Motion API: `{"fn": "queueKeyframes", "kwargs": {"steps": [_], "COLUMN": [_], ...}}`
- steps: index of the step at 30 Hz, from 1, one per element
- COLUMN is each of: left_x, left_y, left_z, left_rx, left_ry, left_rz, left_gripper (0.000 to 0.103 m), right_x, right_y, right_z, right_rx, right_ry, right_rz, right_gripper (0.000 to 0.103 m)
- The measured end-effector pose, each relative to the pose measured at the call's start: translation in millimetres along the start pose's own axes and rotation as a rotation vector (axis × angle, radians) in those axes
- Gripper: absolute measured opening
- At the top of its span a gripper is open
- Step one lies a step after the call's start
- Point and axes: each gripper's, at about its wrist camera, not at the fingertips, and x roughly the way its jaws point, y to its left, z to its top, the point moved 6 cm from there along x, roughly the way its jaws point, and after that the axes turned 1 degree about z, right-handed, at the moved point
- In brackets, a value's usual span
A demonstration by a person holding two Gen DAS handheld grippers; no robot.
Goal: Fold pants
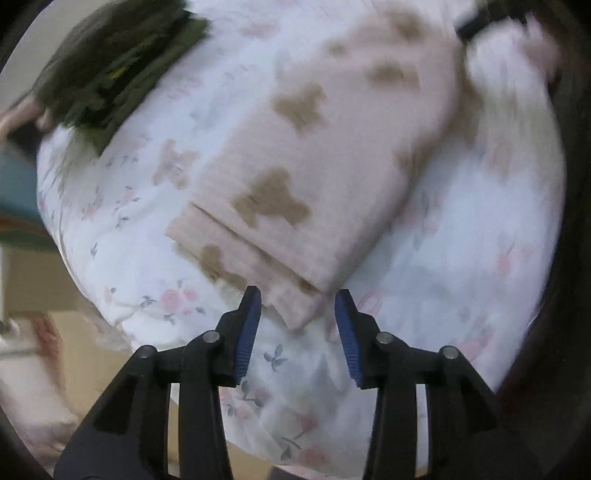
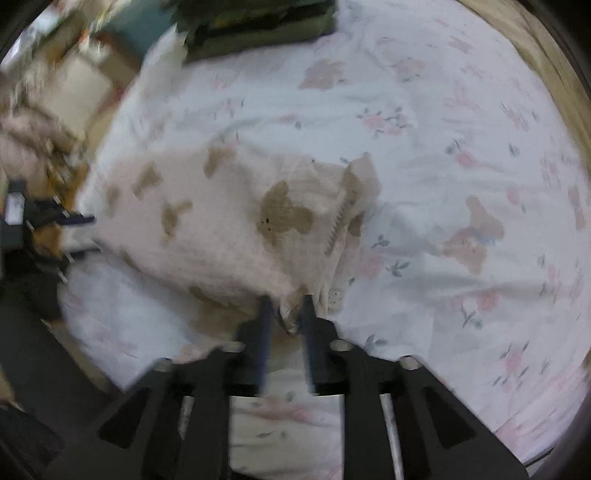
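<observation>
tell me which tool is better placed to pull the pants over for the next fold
Right. The right tool is shut on the pants at their edge, while the left tool is open at the cuff, gripping nothing.

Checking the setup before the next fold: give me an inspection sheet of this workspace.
Surface: bed sheet, white with pink flowers, wrinkled.
Job's things: pink pants with brown bear print, lying partly folded on the sheet; cuff end near the left gripper.
Clutter: dark green folded stack at the far edge of the bed.
Grippers: left gripper open, cuff corner between its fingers, ungripped; right gripper shut on the pants' edge.
Cables: nothing seen.
Surroundings: blurred floor and boxes beside the bed; too blurred to detail.
</observation>
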Motion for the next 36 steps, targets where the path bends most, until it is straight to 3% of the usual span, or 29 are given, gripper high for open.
{"fn": "queueKeyframes", "kwargs": {"steps": [3, 4, 6, 9, 10, 13, 15, 18, 19, 20, 22, 24, 26, 29, 31, 32, 33, 34, 35, 36], "left_x": [-29, -33, -27, 5, 23, 58, 58, 35, 26, 20, 20, 33, 45, 61, 68, 66, 64, 62, 59, 55], "left_y": [26, 34, 39, 32, 31, 44, 55, 76, 84, 91, 99, 98, 87, 74, 65, 62, 59, 54, 51, 50], "left_z": [21, 31, 44, 58, 55, 36, 26, 10, 4, -2, -11, -13, -2, 16, 21, 22, 26, 30, 32, 34], "left_rx": [-0.241, -0.348, -0.454, -0.597, -0.649, -0.755, -0.802, -0.889, -0.925, -0.961, -1.022, -1.043, -0.988, -0.866, -0.83, -0.824, -0.804, -0.769, -0.752, -0.735], "left_ry": [-0.146, -0.197, -0.222, -0.198, -0.156, -0.079, -0.081, -0.073, -0.106, -0.13, -0.146, -0.132, -0.14, -0.105, -0.082, -0.1, -0.109, -0.11, -0.114, -0.123], "left_rz": [-0.098, -0.136, -0.153, -0.166, -0.158, -0.154, -0.171, -0.126, -0.121, -0.101, -0.059, -0.079, -0.137, -0.107, -0.107, -0.111, -0.134, -0.16, -0.173, -0.167], "left_gripper": [0.037, 0.037, 0.037, 0.036, 0.036, 0.036, 0.032, 0.034, 0.041, 0.062, 0.095, 0.096, 0.088, 0.081, 0.065, 0.044, 0.032, 0.006, 0.005, 0.004], "right_x": [-28, -29, -16, 17, 30, 54, 50, 21, 13, 8, 10, 26, 49, 71, 84, 89, 90, 91, 91, 89], "right_y": [0, 4, 18, 30, 26, -2, -31, -57, -62, -65, -67, -62, -53, -36, -23, -17, -13, -8, -3, 0], "right_z": [20, 26, 38, 47, 47, 44, 38, 35, 34, 34, 36, 40, 44, 43, 39, 38, 36, 35, 36, 36], "right_rx": [0.04, 0.044, 0.027, -0.016, -0.006, 0.056, 0.149, 0.276, 0.322, 0.363, 0.421, 0.418, 0.366, 0.295, 0.243, 0.211, 0.182, 0.166, 0.168, 0.165], "right_ry": [-0.172, -0.193, -0.195, -0.153, -0.121, -0.043, -0.026, -0.087, -0.111, -0.134, -0.152, -0.113, -0.053, 0.014, 0.036, 0.037, 0.026, 0.021, 0.019, 0.015], "right_rz": [0.042, 0.06, 0.067, -0.008, -0.034, -0.112, -0.167, -0.095, -0.034, 0.02, 0.093, 0.116, 0.082, 0.076, 0.082, 0.062, 0.041, 0.051, 0.105, 0.118], "right_gripper": [0.037, 0.037, 0.034, 0.034, 0.033, 0.032, 0.032, 0.038, 0.047, 0.07, 0.086, 0.086, 0.086, 0.083, 0.078, 0.075, 0.07, 0.047, 0.021, 0.016]}}
